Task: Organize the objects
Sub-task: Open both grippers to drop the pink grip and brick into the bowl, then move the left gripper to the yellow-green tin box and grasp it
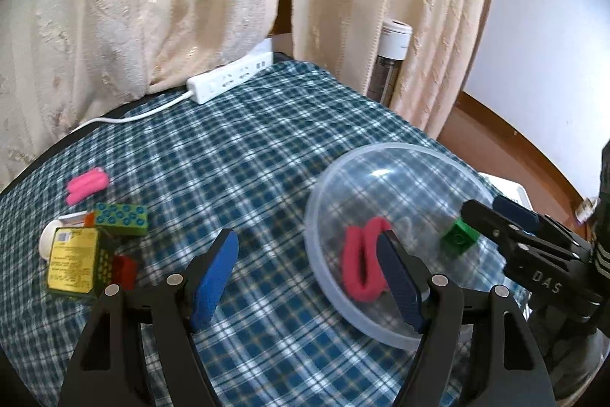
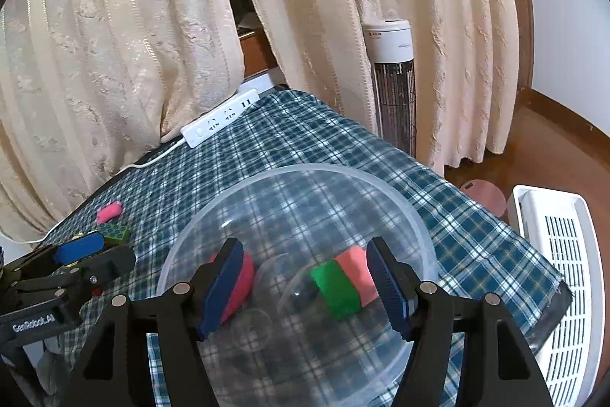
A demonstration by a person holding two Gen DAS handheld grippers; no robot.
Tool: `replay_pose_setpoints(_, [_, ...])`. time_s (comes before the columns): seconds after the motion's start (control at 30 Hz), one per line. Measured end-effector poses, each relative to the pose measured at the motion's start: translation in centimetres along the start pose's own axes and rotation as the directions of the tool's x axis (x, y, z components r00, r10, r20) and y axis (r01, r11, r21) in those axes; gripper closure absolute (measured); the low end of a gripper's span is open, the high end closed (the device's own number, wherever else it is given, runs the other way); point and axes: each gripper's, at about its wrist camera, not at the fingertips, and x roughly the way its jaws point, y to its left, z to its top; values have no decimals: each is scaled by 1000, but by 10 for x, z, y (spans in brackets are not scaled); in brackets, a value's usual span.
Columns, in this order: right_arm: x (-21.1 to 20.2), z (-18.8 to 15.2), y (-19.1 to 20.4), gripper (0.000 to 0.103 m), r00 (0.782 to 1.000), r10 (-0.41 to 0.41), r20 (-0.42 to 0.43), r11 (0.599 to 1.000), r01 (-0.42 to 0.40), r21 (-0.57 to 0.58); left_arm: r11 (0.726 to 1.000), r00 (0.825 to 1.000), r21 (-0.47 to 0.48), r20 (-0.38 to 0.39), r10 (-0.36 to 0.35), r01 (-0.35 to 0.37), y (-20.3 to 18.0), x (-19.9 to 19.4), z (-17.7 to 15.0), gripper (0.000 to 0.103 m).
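Observation:
A clear plastic bowl (image 1: pixel 396 159) (image 2: pixel 301 174) stands on the plaid tablecloth. In it lie a red hair band (image 1: pixel 362 266) (image 2: pixel 244 277) and a green block (image 1: pixel 459 237) (image 2: pixel 337 288) with a pink face. My right gripper (image 2: pixel 305 281) (image 1: pixel 495 212) is open over the bowl, with the green block between its pads and free. My left gripper (image 1: pixel 309 277) (image 2: pixel 87 250) is open and empty, left of the bowl. On the left lie a pink hair band (image 1: pixel 87 184) (image 2: pixel 110 210), a green studded brick (image 1: pixel 122 218) (image 2: pixel 114 233), a yellow-green box (image 1: pixel 76 260) and a red block (image 1: pixel 124 269).
A white power strip (image 1: pixel 228 79) (image 2: pixel 217 119) with its cord lies at the table's far edge under cream curtains. A tower fan (image 2: pixel 392 82) stands behind the table. A white slotted basket (image 2: pixel 556 273) sits on the floor at the right. A white round thing (image 1: pixel 47 241) lies beside the box.

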Motion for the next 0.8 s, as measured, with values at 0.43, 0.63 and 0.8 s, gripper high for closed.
replay_pose_setpoints(0.43, [-10, -8, 26, 28, 992, 111, 54, 994, -110, -27, 992, 992, -45, 35, 121, -120, 33, -16, -10, 27])
replay_pose_setpoints(0.63, [-22, -14, 53, 11, 975, 162, 149, 981, -143, -129, 983, 985, -95, 53, 165, -160, 56, -26, -15, 27])
replay_pose_setpoints(0.8, [-17, -16, 72, 11, 973, 196, 121, 973, -177, -149, 970, 977, -148, 60, 203, -192, 82, -34, -20, 27])
